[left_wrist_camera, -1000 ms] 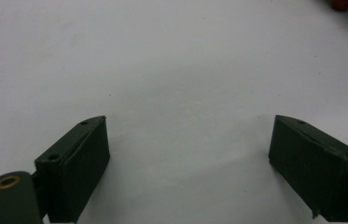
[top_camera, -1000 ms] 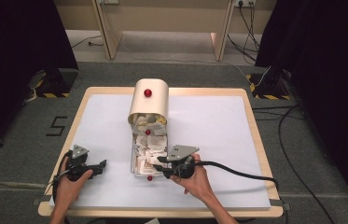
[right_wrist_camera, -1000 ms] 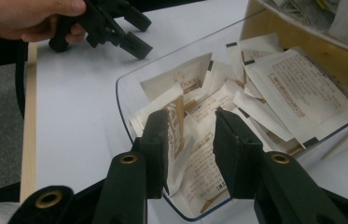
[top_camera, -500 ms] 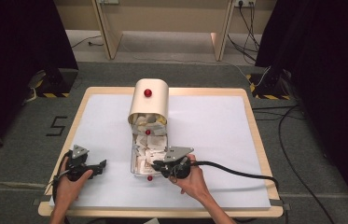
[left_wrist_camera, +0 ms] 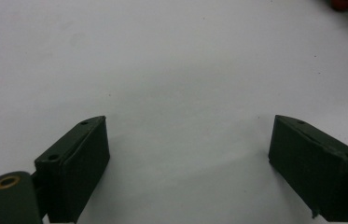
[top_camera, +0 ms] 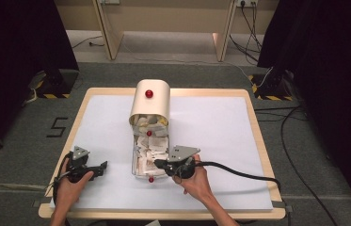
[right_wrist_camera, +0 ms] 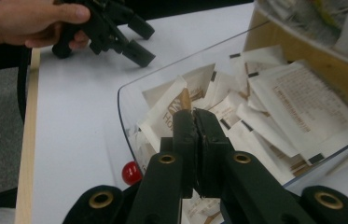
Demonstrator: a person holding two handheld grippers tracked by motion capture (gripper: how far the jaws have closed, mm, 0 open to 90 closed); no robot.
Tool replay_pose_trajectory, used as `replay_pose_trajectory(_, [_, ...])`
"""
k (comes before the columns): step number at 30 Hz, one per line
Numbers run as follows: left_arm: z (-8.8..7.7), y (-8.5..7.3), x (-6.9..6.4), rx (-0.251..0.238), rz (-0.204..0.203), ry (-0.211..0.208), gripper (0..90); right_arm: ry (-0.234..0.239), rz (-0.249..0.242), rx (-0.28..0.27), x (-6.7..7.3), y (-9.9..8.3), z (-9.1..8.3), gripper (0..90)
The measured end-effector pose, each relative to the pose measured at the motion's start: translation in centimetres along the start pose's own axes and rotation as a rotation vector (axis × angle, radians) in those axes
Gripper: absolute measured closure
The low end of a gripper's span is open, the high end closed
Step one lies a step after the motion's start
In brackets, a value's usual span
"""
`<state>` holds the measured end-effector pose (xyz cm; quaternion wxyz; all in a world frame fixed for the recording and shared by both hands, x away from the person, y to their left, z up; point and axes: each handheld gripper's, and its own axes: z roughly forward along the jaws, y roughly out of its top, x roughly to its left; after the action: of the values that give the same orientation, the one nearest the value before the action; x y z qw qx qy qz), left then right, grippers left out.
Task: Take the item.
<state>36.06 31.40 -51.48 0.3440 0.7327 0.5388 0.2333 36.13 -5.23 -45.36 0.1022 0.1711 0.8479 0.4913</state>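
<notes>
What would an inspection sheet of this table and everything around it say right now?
Surface: white sheet on a wooden-edged table, bare around the job's things.
Job's things: clear tray of paper sachets with red knobs, pulled out from a cream dispenser box.
Clutter: nothing seen.
Grippers: right gripper over the tray, jaws just closed, pressed together on a brown sachet; left gripper open over bare sheet, nothing between its jaws.
Cables: black cable trails right from the right gripper; more cables lie on the floor.
Surroundings: grey carpet, wooden legs behind, dark curtains at both sides.
</notes>
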Motion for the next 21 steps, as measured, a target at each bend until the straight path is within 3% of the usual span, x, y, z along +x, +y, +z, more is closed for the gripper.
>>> replay_pose_trajectory(8, [0.0, 0.0, 0.0, 0.0, 0.0, 0.0, 11.6, -0.031, 0.023, -0.069, -0.8, 1.0, -2.0, 88.3])
replay_pose_trajectory(21, [0.0, 0.0, 0.0, 0.0, 0.0, -0.001, 11.5, -0.132, 0.066, -0.115, -3.5, 0.9, -5.3, 88.3])
